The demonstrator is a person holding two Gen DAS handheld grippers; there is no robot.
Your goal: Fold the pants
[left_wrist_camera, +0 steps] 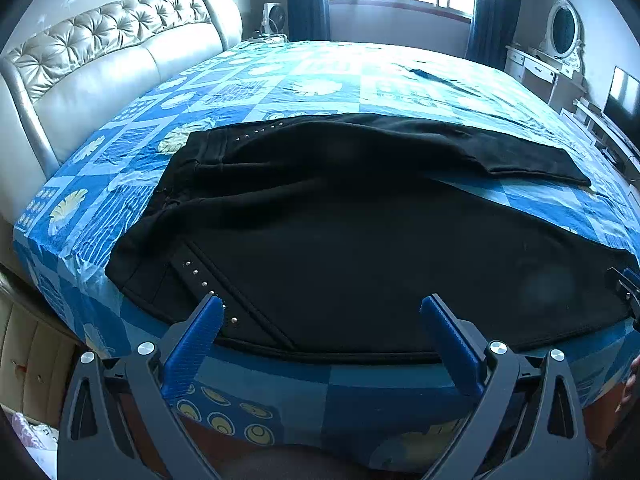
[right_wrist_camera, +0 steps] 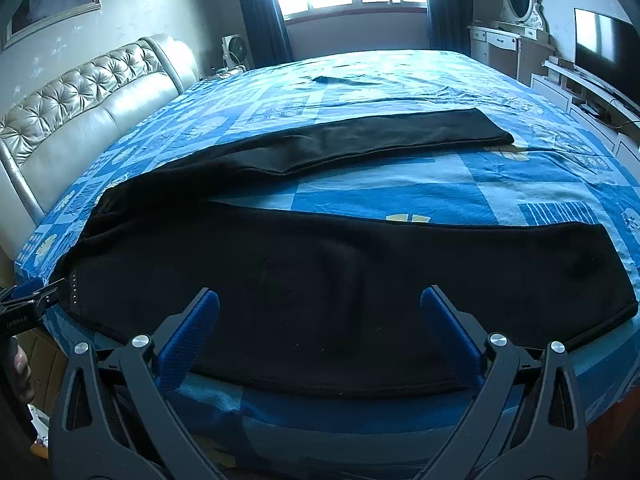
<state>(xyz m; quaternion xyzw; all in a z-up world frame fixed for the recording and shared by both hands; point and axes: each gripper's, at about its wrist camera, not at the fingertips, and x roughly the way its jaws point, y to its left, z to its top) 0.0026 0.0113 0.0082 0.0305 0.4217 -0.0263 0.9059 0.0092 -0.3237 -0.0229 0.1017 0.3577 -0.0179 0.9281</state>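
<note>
Tools (left_wrist_camera: pixel 322 308) (right_wrist_camera: pixel 320 300) agape — pants (left_wrist_camera: pixel 360 248) just beyond

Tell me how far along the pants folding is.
Barely started. Done: black pants lie spread flat on the bed, legs apart. In hand: nothing; left hand-held gripper and right hand-held gripper hover open at the near edge. Left: every fold.
</note>
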